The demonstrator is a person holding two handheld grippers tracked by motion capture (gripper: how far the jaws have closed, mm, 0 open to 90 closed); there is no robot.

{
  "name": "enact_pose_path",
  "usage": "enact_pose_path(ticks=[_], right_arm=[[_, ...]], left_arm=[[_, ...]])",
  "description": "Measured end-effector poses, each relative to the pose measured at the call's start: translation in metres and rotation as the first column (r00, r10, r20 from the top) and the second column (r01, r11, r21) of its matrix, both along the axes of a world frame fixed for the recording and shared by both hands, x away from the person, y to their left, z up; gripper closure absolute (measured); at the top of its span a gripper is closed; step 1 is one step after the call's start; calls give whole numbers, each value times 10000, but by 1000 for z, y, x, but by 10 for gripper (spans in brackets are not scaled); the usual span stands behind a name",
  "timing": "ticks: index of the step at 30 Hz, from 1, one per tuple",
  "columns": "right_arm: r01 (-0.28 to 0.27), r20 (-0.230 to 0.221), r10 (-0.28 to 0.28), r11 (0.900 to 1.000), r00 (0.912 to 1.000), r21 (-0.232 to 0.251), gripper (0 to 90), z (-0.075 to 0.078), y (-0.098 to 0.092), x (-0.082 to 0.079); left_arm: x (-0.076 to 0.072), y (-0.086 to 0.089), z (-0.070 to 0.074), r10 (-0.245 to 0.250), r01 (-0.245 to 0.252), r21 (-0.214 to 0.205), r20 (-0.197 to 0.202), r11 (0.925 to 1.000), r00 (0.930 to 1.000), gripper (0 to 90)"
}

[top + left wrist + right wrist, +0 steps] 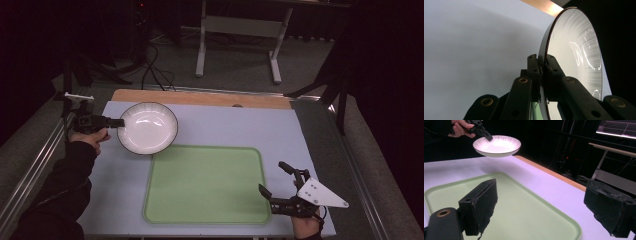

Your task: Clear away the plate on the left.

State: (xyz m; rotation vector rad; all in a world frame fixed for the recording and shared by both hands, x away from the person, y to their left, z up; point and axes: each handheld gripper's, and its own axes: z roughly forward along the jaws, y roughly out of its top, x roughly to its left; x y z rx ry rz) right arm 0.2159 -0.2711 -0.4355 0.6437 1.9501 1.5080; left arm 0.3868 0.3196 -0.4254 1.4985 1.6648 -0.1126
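While the left tongs [118, 122] pinch the raised bowl [148, 127] at its nine o'clock rim, the green tray [207, 185] lies toward five o'clock, beside the spread right tongs [274, 181].

The green tray [206, 185] lies bare between both grippers, open to approach from above; the lifted white bowl [148, 127] overhangs its far left corner.

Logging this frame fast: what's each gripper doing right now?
Left gripper: closed on the rim of the white bowl, held above the table.
Right gripper: open, empty, beside the green tray.
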Motion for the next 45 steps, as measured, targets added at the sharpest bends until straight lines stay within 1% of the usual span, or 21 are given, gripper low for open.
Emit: enact_pose_path(ticks=[6, 11, 13, 14, 16, 18, 22, 23, 25, 26, 27, 28, 29, 30, 36, 37, 38, 39, 43, 44, 45], right_arm=[[76, 51, -76, 10000, 10000, 51, 115, 0, -2, 0], [34, 40, -35, 10000, 10000, 51, 115, 0, -1, 0], [40, 39, -41, 10000, 10000, 30, 114, 1, -1, 0], [44, 49, -44, 10000, 10000, 16, 114, 1, -1, 0], [37, 68, -38, 10000, 10000, 38, 115, 1, -1, 0], [36, 51, -36, 10000, 10000, 65, 115, 1, -1, 0], [47, 47, -47, 10000, 10000, 53, 115, 1, -2, 0], [53, 48, -54, 10000, 10000, 50, 115, 1, -2, 0], [53, 51, -53, 10000, 10000, 52, 114, 1, -2, 0], [55, 84, -55, 10000, 9999, 30, 115, 1, -2, 0], [55, 84, -55, 10000, 9999, 30, 115, 1, -2, 0], [50, 97, -50, 10000, 9999, 27, 115, 1, -2, 0], [50, 97, -50, 10000, 9999, 27, 115, 1, -2, 0], [53, 86, -53, 10000, 9999, 27, 115, 1, -2, 0], [75, 95, -76, 10000, 9999, 45, 115, 1, -2, -1], [75, 95, -76, 10000, 9999, 45, 115, 1, -2, -1], [65, 102, -65, 10000, 9999, 34, 115, 1, -2, -1], [65, 102, -65, 10000, 9999, 34, 115, 1, -2, -1], [80, 110, -80, 10000, 9999, 30, 115, 1, -2, -1], [85, 127, -86, 10000, 9999, 43, 115, 2, -2, -1], [85, 127, -86, 10000, 9999, 43, 115, 2, -2, -1]], left_arm=[[-6, -13, 7, -468, 468, 4, 212, 9989, 9987, 853], [-10, -26, 15, -915, 917, -29, 341, 9958, 9952, 853], [-11, -33, 19, -1177, 1181, -85, 396, 9930, 9923, 853], [-11, -33, 19, -1177, 1181, -85, 396, 9930, 9923, 853], [-14, -41, 21, -1486, 1488, -3, 493, 9889, 9877, 853], [-15, -44, 22, -1563, 1564, 11, 477, 9877, 9866, 852], [-22, -60, 25, -2011, 2010, 74, 571, 9796, 9779, 852], [-22, -60, 25, -2011, 2010, 74, 571, 9796, 9779, 852], [-24, -67, 26, -2220, 2220, 62, 653, 9750, 9729, 852], [-27, -73, 29, -2392, 2392, 83, 737, 9709, 9682, 852], [-27, -73, 29, -2392, 2392, 83, 737, 9709, 9682, 852], [-29, -79, 31, -2592, 2597, 47, 787, 9657, 9626, 851], [-29, -79, 31, -2592, 2597, 47, 787, 9657, 9626, 852], [-30, -82, 32, -2673, 2682, 6, 823, 9634, 9601, 852], [-37, -102, 35, -3329, 3348, -59, 895, 9423, 9387, 852], [-37, -102, 35, -3329, 3348, -59, 895, 9423, 9387, 852], [-38, -105, 35, -3487, 3506, -41, 938, 9365, 9325, 852], [-39, -108, 35, -3503, 3520, -45, 885, 9360, 9324, 852], [-44, -120, 32, -3784, 3796, 33, 860, 9252, 9216, 851], [-46, -126, 30, -3974, 3982, 59, 797, 9173, 9142, 852], [-46, -126, 30, -3974, 3982, 59, 797, 9173, 9142, 852]])
